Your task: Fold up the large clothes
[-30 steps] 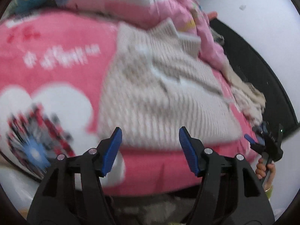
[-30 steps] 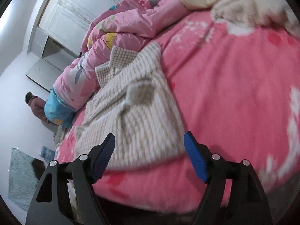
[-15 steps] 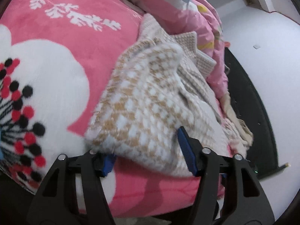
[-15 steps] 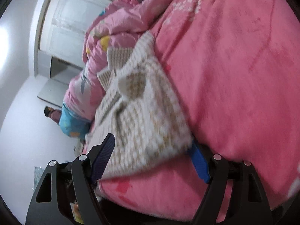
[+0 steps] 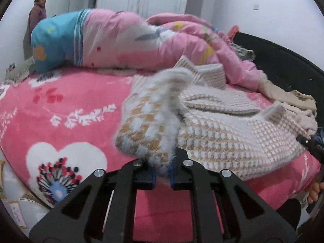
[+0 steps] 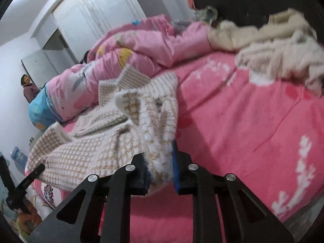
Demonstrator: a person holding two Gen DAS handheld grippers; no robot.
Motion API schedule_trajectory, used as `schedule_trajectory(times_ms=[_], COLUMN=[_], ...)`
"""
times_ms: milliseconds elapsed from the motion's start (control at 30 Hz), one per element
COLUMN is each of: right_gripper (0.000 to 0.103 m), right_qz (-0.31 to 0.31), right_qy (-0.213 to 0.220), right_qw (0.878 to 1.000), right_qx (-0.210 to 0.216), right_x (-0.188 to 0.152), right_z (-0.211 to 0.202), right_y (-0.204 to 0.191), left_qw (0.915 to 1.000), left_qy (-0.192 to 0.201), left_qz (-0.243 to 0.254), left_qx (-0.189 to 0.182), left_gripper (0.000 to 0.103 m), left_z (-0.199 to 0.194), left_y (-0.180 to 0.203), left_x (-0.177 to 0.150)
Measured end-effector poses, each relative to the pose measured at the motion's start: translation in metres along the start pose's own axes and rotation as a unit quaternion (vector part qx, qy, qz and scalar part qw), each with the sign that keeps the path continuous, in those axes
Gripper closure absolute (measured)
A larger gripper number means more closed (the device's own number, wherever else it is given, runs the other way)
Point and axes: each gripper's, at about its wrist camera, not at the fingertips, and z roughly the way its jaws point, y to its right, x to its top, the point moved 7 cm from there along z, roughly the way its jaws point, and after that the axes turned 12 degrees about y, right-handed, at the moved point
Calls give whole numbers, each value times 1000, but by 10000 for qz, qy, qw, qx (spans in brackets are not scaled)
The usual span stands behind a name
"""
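Beyond the clamped sweater, right view only — heaped cream clothes.

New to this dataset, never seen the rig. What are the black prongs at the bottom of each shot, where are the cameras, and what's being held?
There is no robot arm: a person carries a handheld two-finger gripper in each hand, with a fisheye camera on each looking forward along its fingers. One picture is from the left gripper, the other from the right gripper. The black prongs are the fingers, tipped with blue pads.

Both look over a bed with a pink blanket. On it lies a beige-and-white knitted sweater, with a rolled pink quilt behind and more pale clothes further off.

Both grippers have just closed, each pinching the sweater's near edge and lifting it off the blanket.
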Motion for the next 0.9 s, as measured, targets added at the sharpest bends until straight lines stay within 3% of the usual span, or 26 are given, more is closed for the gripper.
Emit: schedule_trajectory(times_ms=[200,333,400,433,467,533,600,700,833,900], right_gripper=[87,82,69,63,54,53,42,41,41,41], right_qz=[254,852,1153,1261,1394,1492,1191,748,113,-128], right_qy=[-13,-714,-1203,-1435,-1512,-1356,-1128,-853,-778,-872], right_qw=[9994,9931,9859,9815,9786,9795,9858,9908,9950,9954], right_qx=[237,362,180,-100,-121,-36,-353,-736,-619,-372], right_x=[-8,-46,-65,-74,-76,-67,-54,-32,-16,-16], right_z=[-60,-48,-31,-26,-25,-34,-44,-56,-51,-43], right_y=[9,41,63,78,85,88,92,91,61,40], left_qw=[9986,9927,9875,9842,9820,9815,9845,9867,9960,9967], left_qy=[-293,-904,-1363,-1528,-1568,-1477,-1259,-1079,-681,-517], left_qz=[-272,-617,-656,-765,-901,-1045,-1056,-1054,-547,-620], left_qx=[-344,-504,-432,-468,-547,-625,-614,-614,-169,-130], left_gripper=[94,88,81,80,77,68,56,55,57,57], left_z=[-53,-53,-37,-32,-33,-37,-44,-49,-55,-55], left_y=[-10,-23,-33,-39,-43,-50,-58,-65,-69,-75], left_x=[-12,-56,-83,-93,-96,-91,-81,-71,-52,-41])
